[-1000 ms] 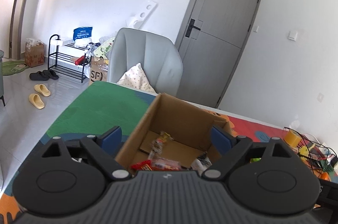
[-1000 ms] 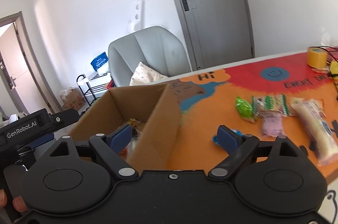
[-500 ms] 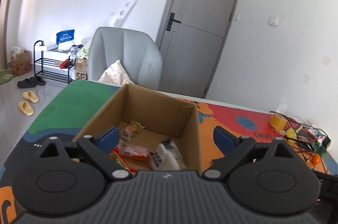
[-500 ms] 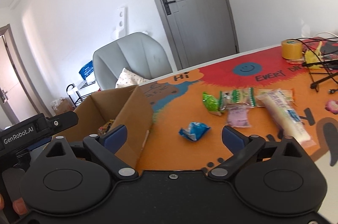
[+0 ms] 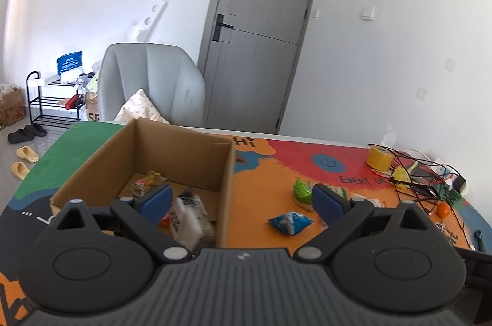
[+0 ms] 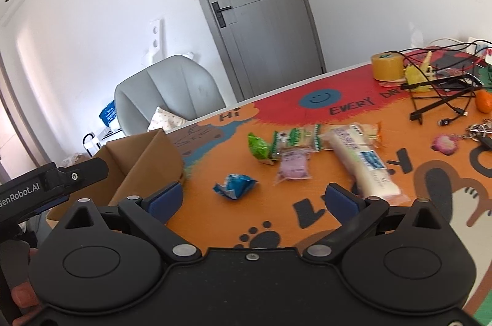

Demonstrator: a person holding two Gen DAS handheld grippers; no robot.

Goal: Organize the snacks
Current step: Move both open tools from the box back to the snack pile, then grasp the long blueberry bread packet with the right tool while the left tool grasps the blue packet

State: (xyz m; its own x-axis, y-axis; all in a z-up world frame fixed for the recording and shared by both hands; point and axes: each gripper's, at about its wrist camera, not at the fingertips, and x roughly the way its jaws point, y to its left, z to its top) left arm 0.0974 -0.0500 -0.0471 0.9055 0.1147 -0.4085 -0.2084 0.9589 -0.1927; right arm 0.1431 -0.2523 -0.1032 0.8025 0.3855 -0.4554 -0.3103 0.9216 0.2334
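Crumpled blue snack packet lies on the orange desk at twelve o'clock of the nearer right claw, whose empty jaws have just been opening wide.

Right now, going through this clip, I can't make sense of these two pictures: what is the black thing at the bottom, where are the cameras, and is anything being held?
No robot here: a person holds a two-finger tool in each hand, with a fisheye camera looking along its blue-padded fingers. One picture comes from the left gripper, the other from the right gripper. Both have just been opening and hold nothing. On the colourful table mat stands a cardboard box with a few snacks inside. Still loose beside it: a blue packet, a green packet, a pink packet and a long white packet.
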